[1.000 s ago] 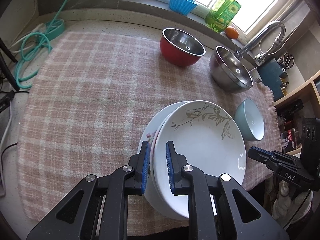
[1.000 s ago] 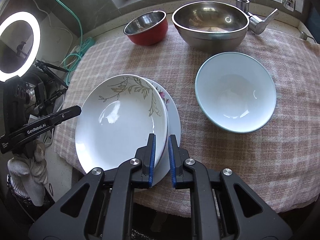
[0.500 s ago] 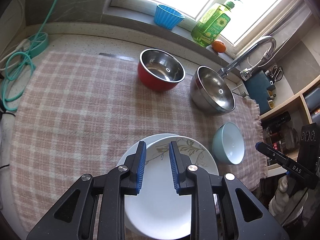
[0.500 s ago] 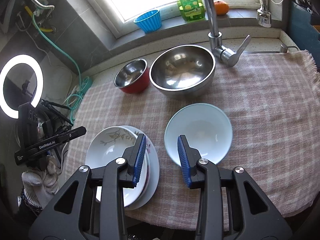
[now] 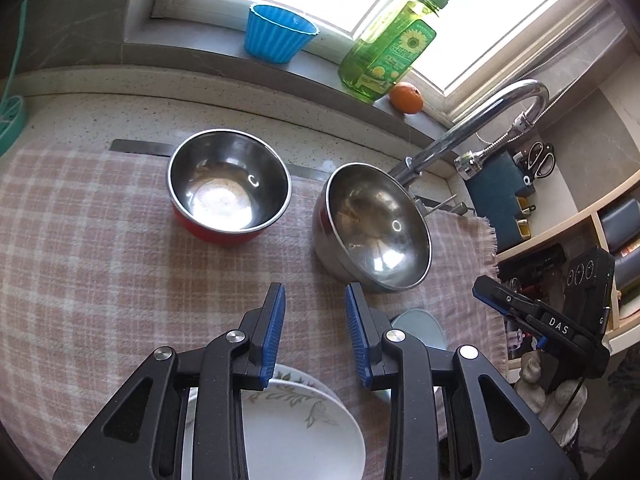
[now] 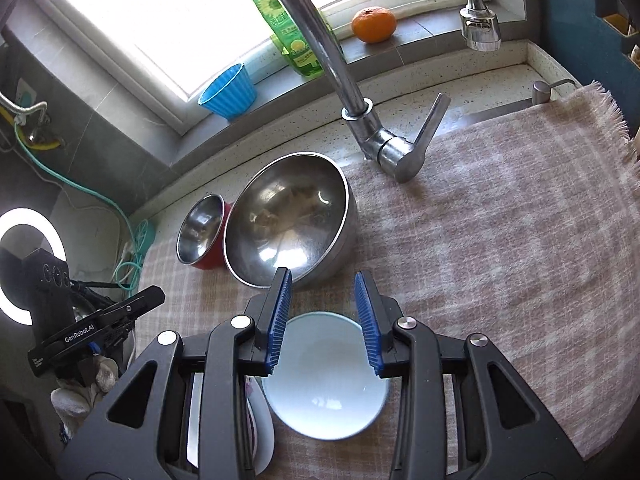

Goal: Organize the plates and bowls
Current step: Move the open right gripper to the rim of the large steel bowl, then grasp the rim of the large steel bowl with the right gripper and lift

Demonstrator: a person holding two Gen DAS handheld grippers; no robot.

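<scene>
Two stacked white floral plates (image 5: 296, 432) lie on the checked cloth under my left gripper (image 5: 315, 334), which is open, empty and raised above them. A pale blue bowl (image 6: 324, 380) sits below my right gripper (image 6: 323, 322), also open and empty; the bowl's edge shows in the left wrist view (image 5: 420, 326). The plates' rim (image 6: 260, 432) shows left of the bowl. A red bowl with a steel inside (image 5: 228, 186) and a large steel bowl (image 5: 376, 226) stand further back, side by side; both also show in the right wrist view, red (image 6: 202, 234) and steel (image 6: 290, 220).
A faucet (image 6: 352, 92) rises behind the steel bowl. On the sill stand a blue cup (image 5: 278, 32), a green soap bottle (image 5: 388, 52) and an orange (image 5: 406, 98). The pink checked cloth (image 5: 80, 272) covers the counter. A ring light (image 6: 16, 264) stands at left.
Both grippers let go of the plates, opened wider and rose, moving back from the stack. The view has tilted up toward the window and the bowls.
</scene>
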